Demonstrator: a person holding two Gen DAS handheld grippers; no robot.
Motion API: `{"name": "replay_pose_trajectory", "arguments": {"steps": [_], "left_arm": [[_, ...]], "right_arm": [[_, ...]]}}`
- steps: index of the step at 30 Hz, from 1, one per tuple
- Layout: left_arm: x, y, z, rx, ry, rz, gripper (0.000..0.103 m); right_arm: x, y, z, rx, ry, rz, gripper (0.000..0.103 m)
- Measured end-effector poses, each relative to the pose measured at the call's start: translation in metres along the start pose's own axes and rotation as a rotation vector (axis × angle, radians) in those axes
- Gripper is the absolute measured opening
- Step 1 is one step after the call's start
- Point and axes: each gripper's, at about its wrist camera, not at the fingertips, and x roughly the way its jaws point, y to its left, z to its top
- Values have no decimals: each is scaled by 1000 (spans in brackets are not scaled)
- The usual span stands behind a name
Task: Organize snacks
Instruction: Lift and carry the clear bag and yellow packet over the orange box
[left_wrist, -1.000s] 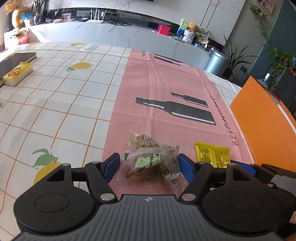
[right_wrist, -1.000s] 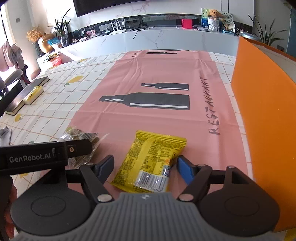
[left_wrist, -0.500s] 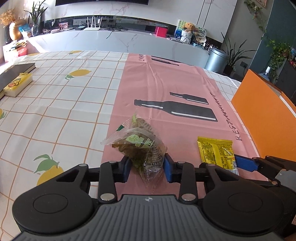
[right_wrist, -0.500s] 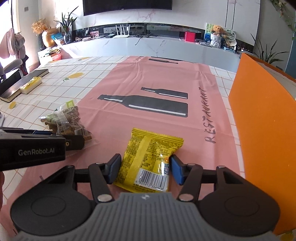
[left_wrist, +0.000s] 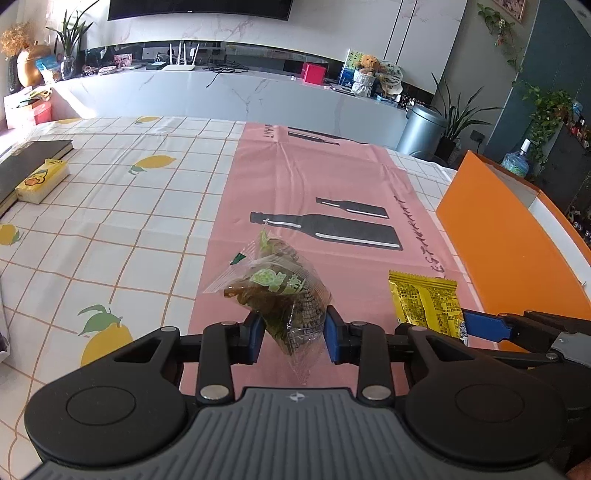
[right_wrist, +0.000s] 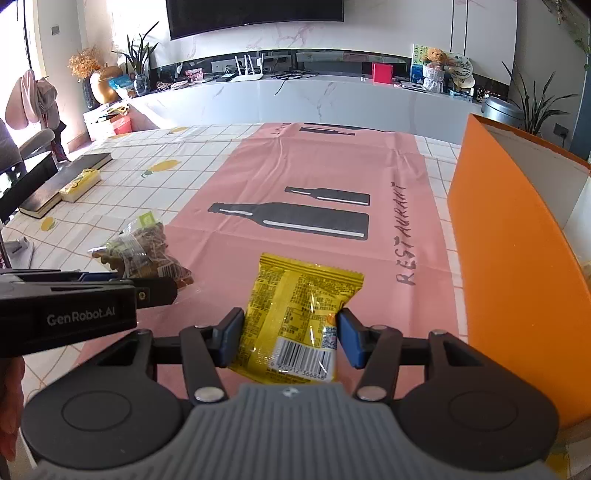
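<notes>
My left gripper (left_wrist: 293, 334) is shut on a clear packet of brown snacks (left_wrist: 280, 291) and holds it lifted above the pink mat (left_wrist: 303, 177). The packet also shows in the right wrist view (right_wrist: 142, 254), beside the left gripper's body (right_wrist: 74, 310). My right gripper (right_wrist: 290, 338) is shut on a yellow snack packet (right_wrist: 299, 314), its blue pads (right_wrist: 347, 338) pressing both sides of it; the packet is raised off the mat. The yellow packet also shows in the left wrist view (left_wrist: 426, 302).
A tall orange box (right_wrist: 513, 266) with an open top stands at the right, also in the left wrist view (left_wrist: 506, 236). A dark book (left_wrist: 26, 162) and a yellow pack (left_wrist: 42, 181) lie at the far left on the lemon-print tablecloth (left_wrist: 110, 221).
The left gripper closed on the clear packet and lifted it. The right gripper narrowed onto the yellow packet and raised it. Both views rose from the table.
</notes>
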Motion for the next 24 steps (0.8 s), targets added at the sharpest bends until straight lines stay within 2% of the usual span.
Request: {"name": "replay_pose_trajectory", "arguments": {"steps": [4,13,24], "left_arm": [[-16,-10,1,7,-13,-11,37],[-58,-48,13,52,-86,-67,37],[-95,-117,34,164,-173,-187,37]], "right_arm": [[-21,-6,1,28,-11,12,52],[-95,-26,6,67,-138,25,52],[-179,-80,12,94,-277,-33,52]]}}
